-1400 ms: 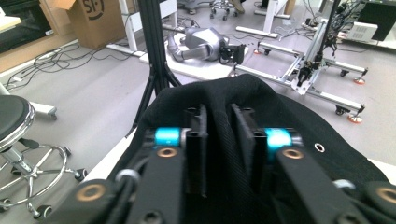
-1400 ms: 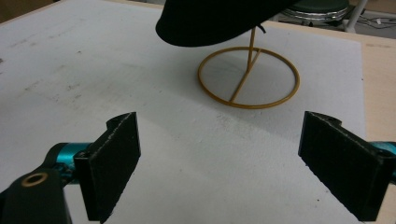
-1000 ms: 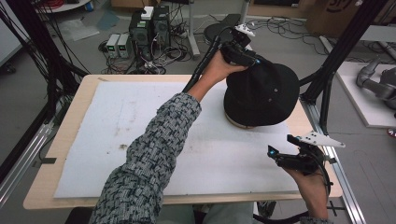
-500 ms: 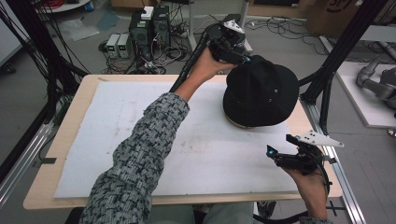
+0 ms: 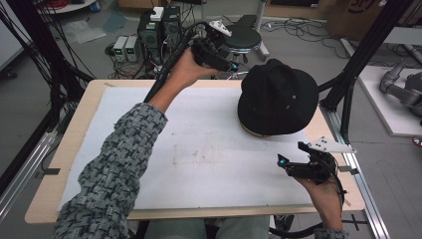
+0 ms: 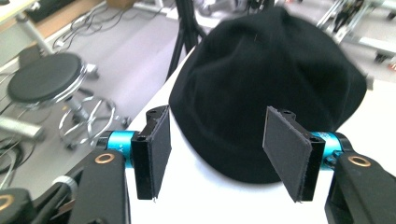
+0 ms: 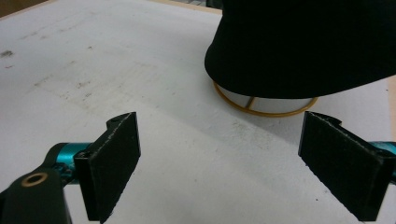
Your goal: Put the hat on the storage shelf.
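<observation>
1. Over at the far right of the table (image 5: 89, 124), the hat (image 5: 277, 97) sits on a stand (image 7: 261, 108) with a yellowish wire ring at the bottom. It looks settled, brim hanging level all round as far as I can tell.

2. Left gripper (image 5: 226, 62) is off beyond the far edge, left of the hat, held up in the air. Its jaws have just been opening, and in the left gripper view its pads (image 6: 159, 147) stand spread with nothing between them. The hat is behind the gap, not in it.

3. Right gripper (image 5: 288, 167) hangs over the near right corner of the table, jaws spread wide and empty, pointed at the hat and stand from the front.

4. My read: the hat has been let go and this is the pulling-away bit, so the placing step looks basically done.

5. Next move, I'd guess, is just getting the left gripper clear without clipping the crown or brim. If the hat sits crooked, a nudge from the right gripper would need a light touch, since the stand looks thin and tippy.

6. Hard to make out: most of the stand is hidden under the hat, so how it holds the hat up is anyone's guess. The hat's right side is cut off in the right gripper view, and black on black hides any seams or folds.
</observation>
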### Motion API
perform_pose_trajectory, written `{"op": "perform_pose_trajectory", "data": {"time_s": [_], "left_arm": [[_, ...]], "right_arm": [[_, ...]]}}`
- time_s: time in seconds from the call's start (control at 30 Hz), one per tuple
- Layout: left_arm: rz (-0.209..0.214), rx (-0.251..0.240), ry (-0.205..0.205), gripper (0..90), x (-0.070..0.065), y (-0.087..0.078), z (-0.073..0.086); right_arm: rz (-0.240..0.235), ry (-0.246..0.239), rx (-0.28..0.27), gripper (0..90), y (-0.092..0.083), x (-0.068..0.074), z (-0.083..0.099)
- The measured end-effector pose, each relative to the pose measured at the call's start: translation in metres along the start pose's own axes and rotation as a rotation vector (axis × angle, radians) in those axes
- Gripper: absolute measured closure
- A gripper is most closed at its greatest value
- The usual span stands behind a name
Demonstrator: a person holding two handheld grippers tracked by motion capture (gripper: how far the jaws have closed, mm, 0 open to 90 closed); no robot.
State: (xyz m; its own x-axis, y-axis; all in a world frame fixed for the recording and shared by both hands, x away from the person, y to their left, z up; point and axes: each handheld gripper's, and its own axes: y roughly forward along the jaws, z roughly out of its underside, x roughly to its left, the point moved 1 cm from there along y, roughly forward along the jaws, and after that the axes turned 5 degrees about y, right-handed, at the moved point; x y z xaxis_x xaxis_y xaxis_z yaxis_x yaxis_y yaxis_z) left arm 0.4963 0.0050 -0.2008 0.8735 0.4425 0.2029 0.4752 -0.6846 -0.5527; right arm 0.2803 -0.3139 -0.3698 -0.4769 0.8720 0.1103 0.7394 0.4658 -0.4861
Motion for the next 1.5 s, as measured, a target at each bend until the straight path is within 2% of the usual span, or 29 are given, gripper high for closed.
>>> {"op": "perform_pose_trajectory", "data": {"time_s": [0.1, 0.17, 0.2, 0.23, 0.27, 0.33, 0.37, 0.4, 0.43, 0.47, 0.5, 0.53, 0.73, 0.83, 1.0, 1.03, 1.17, 1.23, 1.33, 1.5], "left_arm": [[-0.025, 0.020, -0.007, 40.2, 0.006, -0.015, 0.009], [-0.063, -0.021, -0.019, 40.3, 0.009, -0.027, 0.018], [-0.059, -0.021, -0.035, 40.3, 0.011, -0.031, 0.021], [-0.056, 0.006, -0.051, 39.9, 0.015, -0.037, 0.026], [-0.067, 0.027, -0.043, 39.1, 0.016, -0.041, 0.031], [-0.097, 0.001, -0.039, 38.9, 0.016, -0.052, 0.043], [-0.091, -0.001, -0.049, 39.0, 0.017, -0.056, 0.048], [-0.090, 0.030, -0.062, 37.6, 0.019, -0.062, 0.055], [-0.107, 0.032, -0.061, 37.6, 0.019, -0.067, 0.060], [-0.116, 0.015, -0.066, 37.2, 0.019, -0.074, 0.070], [-0.110, 0.019, -0.081, 37.1, 0.019, -0.080, 0.077], [-0.129, 0.011, -0.085, 36.4, 0.019, -0.086, 0.085], [-0.176, 0.014, -0.100, 34.0, 0.006, -0.116, 0.131], [-0.203, -0.006, -0.118, 32.8, -0.002, -0.127, 0.153], [-0.247, -0.008, -0.128, 28.9, -0.019, -0.143, 0.192], [-0.254, -0.009, -0.127, 28.5, -0.023, -0.146, 0.200], [-0.291, -0.006, -0.173, 26.1, -0.035, -0.153, 0.233], [-0.324, 0.006, -0.185, 26.4, -0.041, -0.155, 0.248], [-0.341, 0.020, -0.212, 26.5, -0.048, -0.157, 0.270], [-0.367, 0.013, -0.266, 25.9, -0.058, -0.158, 0.299]], "right_arm": [[-0.009, -0.007, 0.012, 12.6, 0.005, 0.003, 0.000], [-0.014, -0.020, 0.017, 12.6, 0.009, 0.006, -0.002], [-0.014, -0.020, 0.017, 12.6, 0.009, 0.006, -0.002], [-0.016, -0.017, 0.018, 12.6, 0.010, 0.007, -0.002], [-0.019, -0.023, 0.019, 12.6, 0.012, 0.008, -0.003], [-0.023, -0.030, 0.021, 12.5, 0.015, 0.009, -0.004], [-0.026, -0.034, 0.023, 12.5, 0.016, 0.010, -0.004], [-0.034, -0.039, 0.029, 12.6, 0.020, 0.013, -0.005], [-0.034, -0.039, 0.029, 12.6, 0.020, 0.013, -0.005], [-0.037, -0.044, 0.029, 12.6, 0.021, 0.014, -0.006], [-0.042, -0.045, 0.033, 12.6, 0.024, 0.016, -0.007], [-0.048, -0.048, 0.035, 12.6, 0.026, 0.017, -0.007], [-0.073, -0.066, 0.048, 12.6, 0.039, 0.021, -0.011], [-0.083, -0.077, 0.050, 12.5, 0.044, 0.024, -0.014], [-0.103, -0.093, 0.058, 12.5, 0.053, 0.030, -0.018], [-0.108, -0.098, 0.059, 12.5, 0.055, 0.031, -0.019], [-0.112, -0.101, 0.066, 12.6, 0.058, 0.032, -0.019], [-0.111, -0.100, 0.066, 12.6, 0.058, 0.033, -0.020], [-0.112, -0.099, 0.065, 12.6, 0.057, 0.033, -0.020], [-0.113, -0.102, 0.073, 12.5, 0.059, 0.034, -0.019]]}}
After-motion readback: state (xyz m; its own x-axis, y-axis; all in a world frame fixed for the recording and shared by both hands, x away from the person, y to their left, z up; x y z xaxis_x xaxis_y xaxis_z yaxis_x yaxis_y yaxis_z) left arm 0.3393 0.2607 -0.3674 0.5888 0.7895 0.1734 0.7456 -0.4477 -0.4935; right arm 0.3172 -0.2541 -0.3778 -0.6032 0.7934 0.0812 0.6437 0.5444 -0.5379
